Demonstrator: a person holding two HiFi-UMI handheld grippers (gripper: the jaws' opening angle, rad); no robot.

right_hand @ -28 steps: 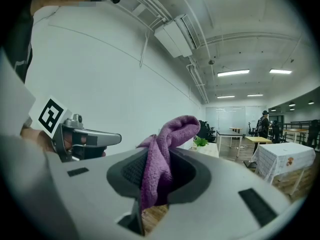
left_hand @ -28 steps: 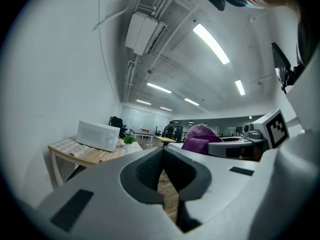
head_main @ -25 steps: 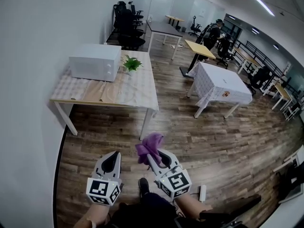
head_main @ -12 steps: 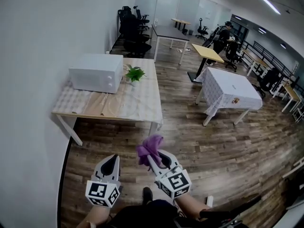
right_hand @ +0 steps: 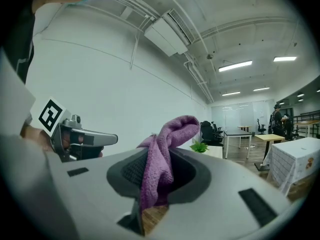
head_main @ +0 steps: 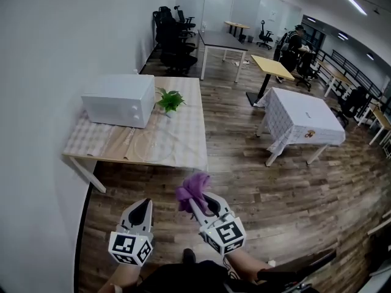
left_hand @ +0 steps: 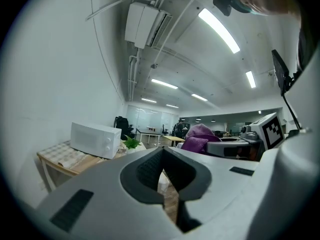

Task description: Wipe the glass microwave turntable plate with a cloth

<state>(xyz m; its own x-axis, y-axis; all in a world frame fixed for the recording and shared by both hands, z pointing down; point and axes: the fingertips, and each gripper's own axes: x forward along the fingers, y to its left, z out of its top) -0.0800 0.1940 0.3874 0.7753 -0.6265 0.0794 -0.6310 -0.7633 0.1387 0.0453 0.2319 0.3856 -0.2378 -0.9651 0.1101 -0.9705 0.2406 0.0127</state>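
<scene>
- A white box-shaped microwave oven (head_main: 115,99) stands on a long table covered with a pale checked cloth (head_main: 187,130). It is well ahead of both claws and a little left of the left one.
- The left gripper (head_main: 141,207), grey-jawed with a marker cube at its back, is held low over the wooden plank floor (head_main: 275,188). Its jaws are pressed together and nothing is between them.
- The clear round glass turntable plate (head_main: 153,144) lies flat on the table in front of the microwave. It is well ahead of the left claw and slightly to its right, and neither claw touches it.
- A small green leafy potted plant (head_main: 170,99) stands just right of the microwave, far ahead and between the lines of the two claws.
- The right gripper (head_main: 195,202) is just beside the left one. Its jaws are clamped on a purple terry cloth (head_main: 193,187), which bunches up above the jaw tips and hangs down between them.
- A table draped in white fabric (head_main: 302,124) stands well ahead and to the right of the right claw.
</scene>
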